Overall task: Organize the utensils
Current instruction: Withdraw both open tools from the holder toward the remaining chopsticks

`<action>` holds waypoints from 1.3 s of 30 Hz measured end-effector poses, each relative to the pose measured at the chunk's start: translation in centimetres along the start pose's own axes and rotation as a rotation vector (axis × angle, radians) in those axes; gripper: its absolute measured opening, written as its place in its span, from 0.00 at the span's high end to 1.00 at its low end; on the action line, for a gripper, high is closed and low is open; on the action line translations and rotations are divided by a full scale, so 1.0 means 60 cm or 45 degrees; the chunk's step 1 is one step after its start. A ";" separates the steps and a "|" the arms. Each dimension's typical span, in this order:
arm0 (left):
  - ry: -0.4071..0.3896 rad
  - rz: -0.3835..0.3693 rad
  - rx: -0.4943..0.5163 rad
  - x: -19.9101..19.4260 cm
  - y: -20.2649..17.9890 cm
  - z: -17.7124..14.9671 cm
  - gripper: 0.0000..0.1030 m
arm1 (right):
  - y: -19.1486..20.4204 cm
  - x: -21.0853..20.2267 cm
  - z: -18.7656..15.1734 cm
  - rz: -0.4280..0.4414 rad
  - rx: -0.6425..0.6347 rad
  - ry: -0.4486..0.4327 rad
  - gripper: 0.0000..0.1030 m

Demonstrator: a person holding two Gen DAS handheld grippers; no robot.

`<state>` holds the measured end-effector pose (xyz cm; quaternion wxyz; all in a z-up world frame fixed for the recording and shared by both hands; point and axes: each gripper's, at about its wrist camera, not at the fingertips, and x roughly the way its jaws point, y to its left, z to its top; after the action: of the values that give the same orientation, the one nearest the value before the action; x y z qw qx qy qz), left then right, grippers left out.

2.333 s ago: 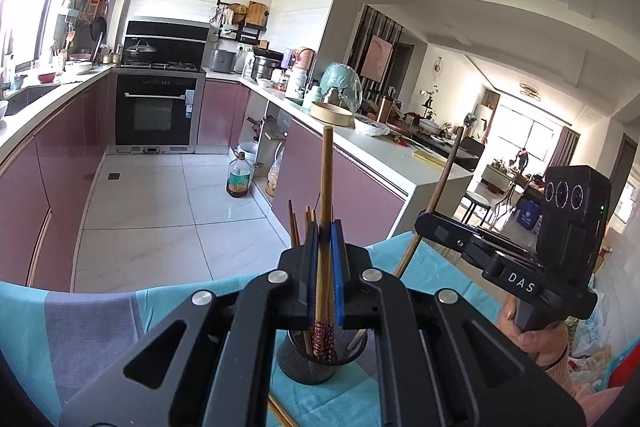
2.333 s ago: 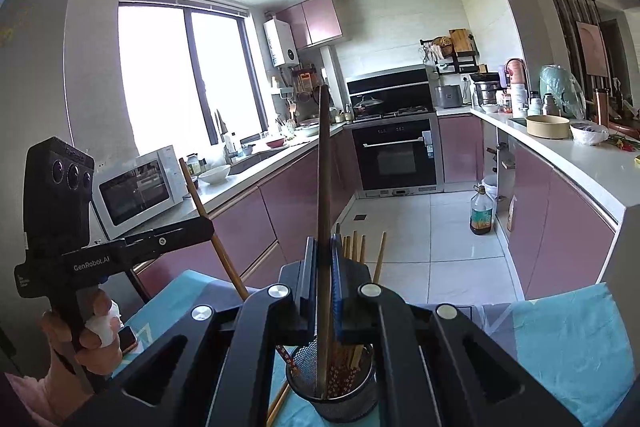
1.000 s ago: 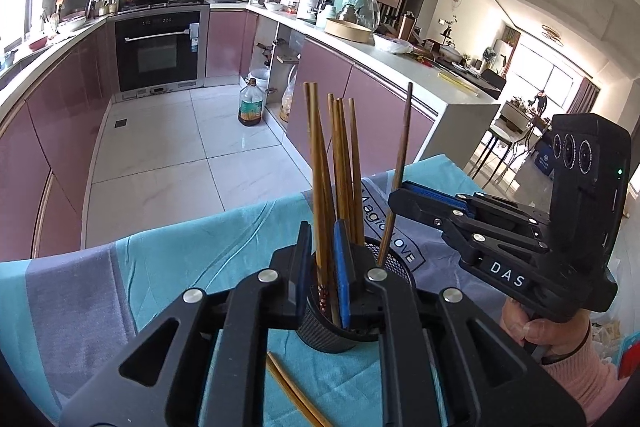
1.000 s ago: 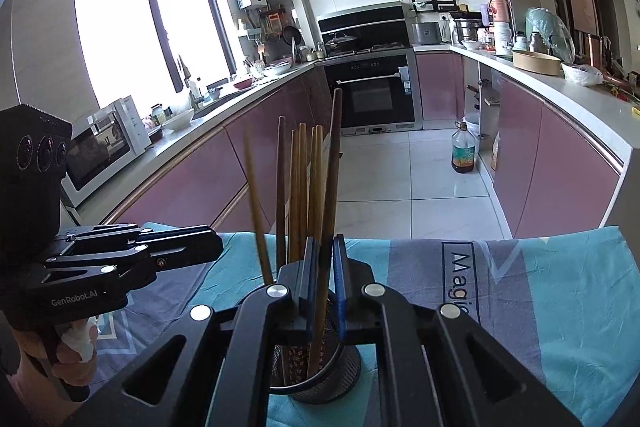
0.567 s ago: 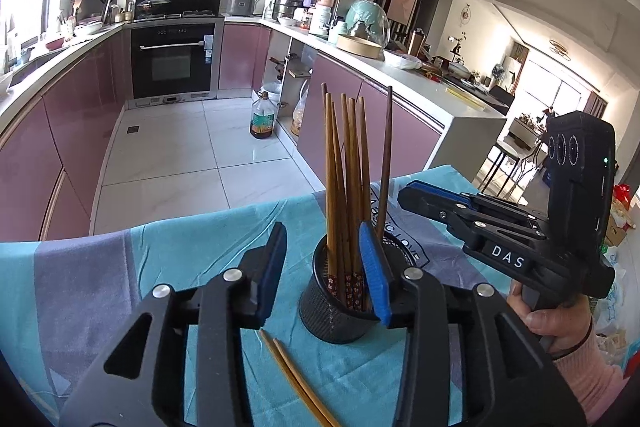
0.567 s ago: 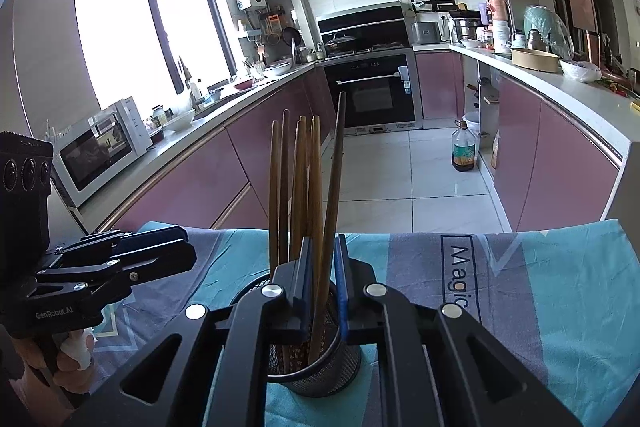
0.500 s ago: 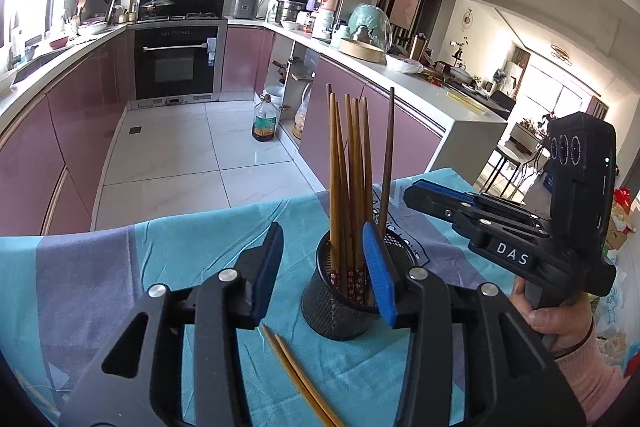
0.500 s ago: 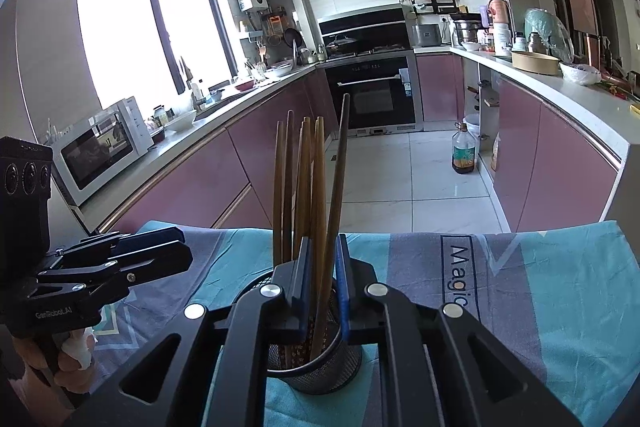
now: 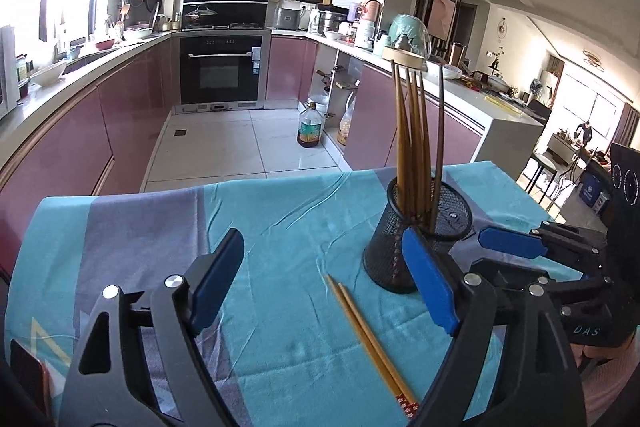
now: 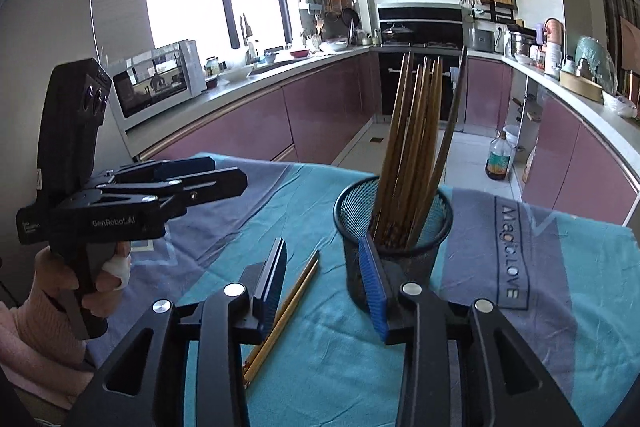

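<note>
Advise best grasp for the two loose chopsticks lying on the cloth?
Grip the loose chopsticks mid-shaft, from above, jaws across their length. They lie flat and side by side on the cloth beside the mesh holder; mid-shaft is clear of it.

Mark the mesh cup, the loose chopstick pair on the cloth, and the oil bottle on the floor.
mesh cup (image 10: 416,267): right wrist view, on its front wall.
loose chopstick pair (image 9: 370,339): left wrist view, on mid-shaft.
oil bottle (image 9: 309,127): left wrist view, on its label.
</note>
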<state>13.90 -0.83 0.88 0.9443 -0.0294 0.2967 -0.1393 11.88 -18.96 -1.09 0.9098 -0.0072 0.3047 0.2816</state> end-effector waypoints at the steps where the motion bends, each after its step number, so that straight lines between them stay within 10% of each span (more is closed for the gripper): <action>1: 0.004 0.020 0.007 -0.003 -0.005 -0.012 0.21 | 0.002 0.007 -0.009 0.007 0.010 0.023 0.66; 39: 0.152 0.114 -0.049 0.013 0.023 -0.138 0.14 | 0.066 0.103 -0.095 -0.036 0.041 0.323 0.73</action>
<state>10.12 0.51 -6.54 0.9294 -0.0260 0.3562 -0.0925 10.75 -13.52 -8.54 0.8678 -0.0326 0.4217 0.2608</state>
